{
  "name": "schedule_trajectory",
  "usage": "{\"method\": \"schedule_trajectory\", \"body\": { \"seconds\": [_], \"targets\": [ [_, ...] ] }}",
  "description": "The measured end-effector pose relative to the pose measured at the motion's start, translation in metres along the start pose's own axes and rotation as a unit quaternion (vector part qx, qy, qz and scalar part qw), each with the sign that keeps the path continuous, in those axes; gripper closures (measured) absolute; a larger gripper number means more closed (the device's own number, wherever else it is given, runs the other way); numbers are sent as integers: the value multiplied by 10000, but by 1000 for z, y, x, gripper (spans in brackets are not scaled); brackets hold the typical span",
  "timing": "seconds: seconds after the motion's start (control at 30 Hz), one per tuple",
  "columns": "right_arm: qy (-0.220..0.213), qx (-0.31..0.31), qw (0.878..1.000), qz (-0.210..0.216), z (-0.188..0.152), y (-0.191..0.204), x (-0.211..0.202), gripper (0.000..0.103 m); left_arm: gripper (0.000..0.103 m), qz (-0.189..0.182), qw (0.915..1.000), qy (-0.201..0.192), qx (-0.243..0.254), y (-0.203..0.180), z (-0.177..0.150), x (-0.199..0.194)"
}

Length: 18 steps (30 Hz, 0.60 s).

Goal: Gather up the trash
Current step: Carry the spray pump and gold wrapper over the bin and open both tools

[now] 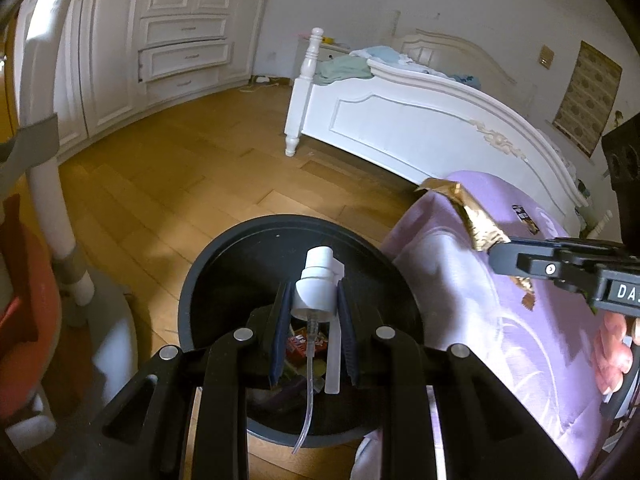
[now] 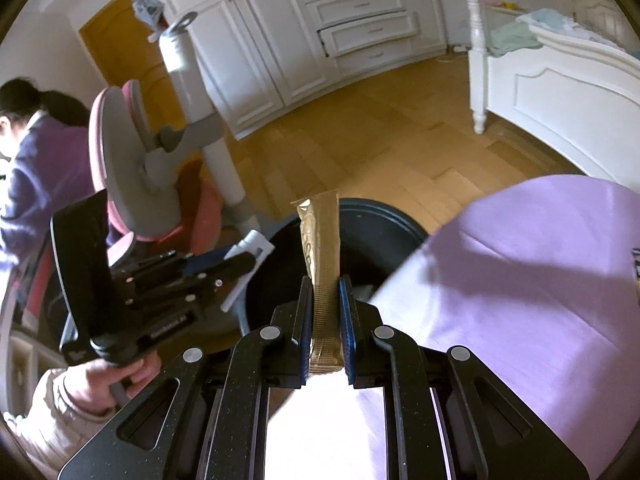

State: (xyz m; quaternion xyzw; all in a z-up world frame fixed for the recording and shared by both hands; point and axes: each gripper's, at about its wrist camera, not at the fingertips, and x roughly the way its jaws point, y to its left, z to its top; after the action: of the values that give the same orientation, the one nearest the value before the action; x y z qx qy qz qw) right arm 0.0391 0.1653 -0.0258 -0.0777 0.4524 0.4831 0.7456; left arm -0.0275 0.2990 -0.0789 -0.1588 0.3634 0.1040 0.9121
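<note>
1. Left wrist view, closest to you: your left gripper [image 1: 314, 320] has its jaws pinching a white plastic spray pump head with a thin clear tube [image 1: 316, 280]. The tube hangs down loose.
2. You hold the pump right over the round black trash bin [image 1: 208, 264], so I think it will fall in when you let go. Some colourful trash already lies at the bottom.
3. Right wrist view, closest to you: your right gripper [image 2: 325, 316] has its jaws pressed on a long shiny gold wrapper [image 2: 320, 240]. You grip it near its low end, so the rest sticks up and out.
4. The wrapper's top points toward the bin [image 2: 384, 220], but it is not over the hole yet, I think. It needs to go a bit further.
5. Beside the bin is the table with a purple cloth [image 2: 520, 280]. A small dark packet [image 1: 524, 218] lies on the cloth, maybe more trash.
6. Further off is the wooden floor [image 1: 192, 168], then the white bed [image 1: 400, 120].
</note>
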Motion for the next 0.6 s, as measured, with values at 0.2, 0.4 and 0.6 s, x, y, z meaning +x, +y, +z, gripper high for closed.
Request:
{"method": "schedule_trajectory", "body": {
  "seconds": [0.2,0.4,0.6],
  "targets": [
    [172,57,9998,51,4,4,24,89,79,-44,9999,52,-142,11,-2,6],
    [270,133,9995,71,6,2,38,89,79,-94,9996,113,-225,19,-5,14],
    [323,177,9993,20,8,-3,45,89,78,-120,9996,139,-235,22,-2,21]
  ]
}}
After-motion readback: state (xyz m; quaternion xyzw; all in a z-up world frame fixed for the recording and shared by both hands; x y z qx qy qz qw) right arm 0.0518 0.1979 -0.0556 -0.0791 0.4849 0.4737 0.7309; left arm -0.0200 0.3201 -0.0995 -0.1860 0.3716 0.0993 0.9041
